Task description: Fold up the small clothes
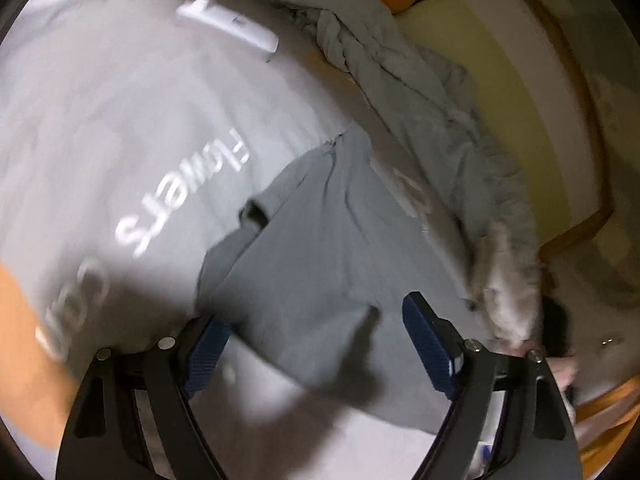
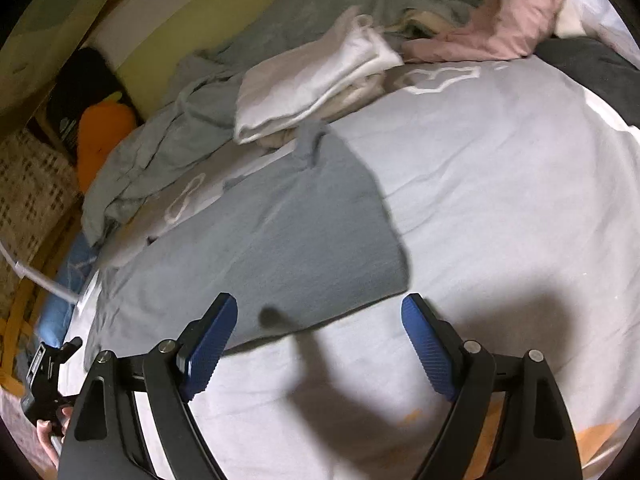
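Observation:
A small grey-blue garment (image 1: 320, 248) lies spread flat on the pale grey bedspread (image 1: 120, 100). In the right wrist view the same garment (image 2: 256, 240) stretches from the middle towards the lower left. My left gripper (image 1: 316, 328) hovers over the garment's near part, open, with only cloth seen below the blue pads (image 1: 430, 344). My right gripper (image 2: 320, 320) is open above the garment's near edge, nothing between its fingers (image 2: 208, 352). The other gripper (image 2: 44, 376), held by a hand, shows at the lower left of the right wrist view.
A crumpled grey blanket (image 1: 440, 112) lies along the bed's far side by the yellow wall. White folded clothes (image 2: 312, 80) and a pink garment (image 2: 512, 20) sit behind the spread piece. A white power strip (image 1: 228, 24) rests on the bedspread. An orange cushion (image 2: 104, 136) lies at the bed's edge.

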Demonstrator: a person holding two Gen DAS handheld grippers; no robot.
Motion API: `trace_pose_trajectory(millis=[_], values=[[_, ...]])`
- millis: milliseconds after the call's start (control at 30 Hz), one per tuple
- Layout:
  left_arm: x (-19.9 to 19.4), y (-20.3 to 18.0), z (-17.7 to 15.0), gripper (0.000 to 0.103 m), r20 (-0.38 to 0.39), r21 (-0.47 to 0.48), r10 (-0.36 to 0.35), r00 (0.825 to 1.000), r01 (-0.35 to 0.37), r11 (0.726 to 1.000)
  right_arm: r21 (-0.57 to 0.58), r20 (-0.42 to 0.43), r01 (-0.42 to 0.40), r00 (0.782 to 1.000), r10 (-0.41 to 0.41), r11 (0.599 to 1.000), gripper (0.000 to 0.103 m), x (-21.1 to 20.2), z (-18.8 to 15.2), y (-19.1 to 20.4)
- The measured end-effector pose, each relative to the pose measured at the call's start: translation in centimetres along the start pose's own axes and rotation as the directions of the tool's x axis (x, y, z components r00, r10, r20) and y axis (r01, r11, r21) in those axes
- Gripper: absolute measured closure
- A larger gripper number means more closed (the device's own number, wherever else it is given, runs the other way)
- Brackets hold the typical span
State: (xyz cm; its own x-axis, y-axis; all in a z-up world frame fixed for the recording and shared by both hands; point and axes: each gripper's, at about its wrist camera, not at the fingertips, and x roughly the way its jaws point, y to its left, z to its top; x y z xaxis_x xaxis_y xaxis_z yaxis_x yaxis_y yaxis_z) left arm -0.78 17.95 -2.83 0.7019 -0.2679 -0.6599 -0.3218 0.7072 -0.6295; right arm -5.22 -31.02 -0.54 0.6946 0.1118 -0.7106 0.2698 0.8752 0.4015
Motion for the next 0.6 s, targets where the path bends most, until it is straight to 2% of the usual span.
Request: trace_pose_trajectory(millis=[67, 167, 200, 233, 333, 433, 467, 500, 533, 600], values=[[1.0, -0.7, 0.3, 0.040, 0.018, 0.033, 0.038, 0.999, -0.038, 0.999, 0.046, 0.002, -0.016, 1.000, 0.016, 0.999, 0.018, 0.3, 0.4, -0.9], [1.9, -0.9, 0.5, 0.061, 0.022, 0.035, 0.036, 0.999, -0.037, 0.999, 0.059, -0.010, -0.028, 1.000, 0.028, 0.998, 0.018, 0.8, 0.9, -1.4], [2.0, -1.1, 0.5, 0.082, 0.027, 0.039, 0.061, 0.998, -0.062, 0.997, 0.042, -0.023, -0.008, 1.000, 0.009, 0.999, 0.018, 1.1, 1.0, -1.3], [1.9, -0.4, 0.8, 0.087, 0.023, 0.039, 0.071, 0.997, -0.072, 0.997, 0.020, -0.031, 0.008, 0.999, -0.008, 1.000, 0.020, 1.2, 1.1, -1.0], [1.7, -0.7, 0.8, 0.090, 0.031, 0.064, 0.084, 0.996, -0.086, 0.994, -0.030, -0.014, 0.034, 0.999, -0.034, 0.999, 0.020, 1.2, 1.0, -0.2], [1.1, -3.3, 0.3, 0.090, 0.100, 0.178, 0.149, 0.984, -0.164, 0.970, -0.140, 0.030, 0.086, 0.996, -0.082, 0.986, 0.023, 0.7, 1.5, 1.7], [0.6, -4.3, 0.1, 0.090, 0.129, 0.229, 0.169, 0.977, -0.195, 0.954, -0.191, 0.038, 0.093, 0.995, -0.087, 0.977, 0.026, 0.6, 1.7, 2.7], [0.2, -5.2, -0.1, 0.090, 0.155, 0.271, 0.181, 0.971, -0.218, 0.937, -0.229, 0.020, 0.088, 0.996, -0.085, 0.970, 0.037, 0.8, 1.9, 3.4], [-0.4, -6.3, -0.3, 0.090, 0.181, 0.309, 0.189, 0.965, -0.239, 0.921, -0.274, -0.014, 0.071, 0.997, -0.078, 0.959, 0.060, 1.2, 2.1, 4.2], [-1.2, -8.3, -0.4, 0.090, 0.208, 0.342, 0.168, 0.964, -0.233, 0.911, -0.319, -0.043, 0.056, 0.996, -0.074, 0.946, 0.081, 1.7, 1.9, 5.0]])
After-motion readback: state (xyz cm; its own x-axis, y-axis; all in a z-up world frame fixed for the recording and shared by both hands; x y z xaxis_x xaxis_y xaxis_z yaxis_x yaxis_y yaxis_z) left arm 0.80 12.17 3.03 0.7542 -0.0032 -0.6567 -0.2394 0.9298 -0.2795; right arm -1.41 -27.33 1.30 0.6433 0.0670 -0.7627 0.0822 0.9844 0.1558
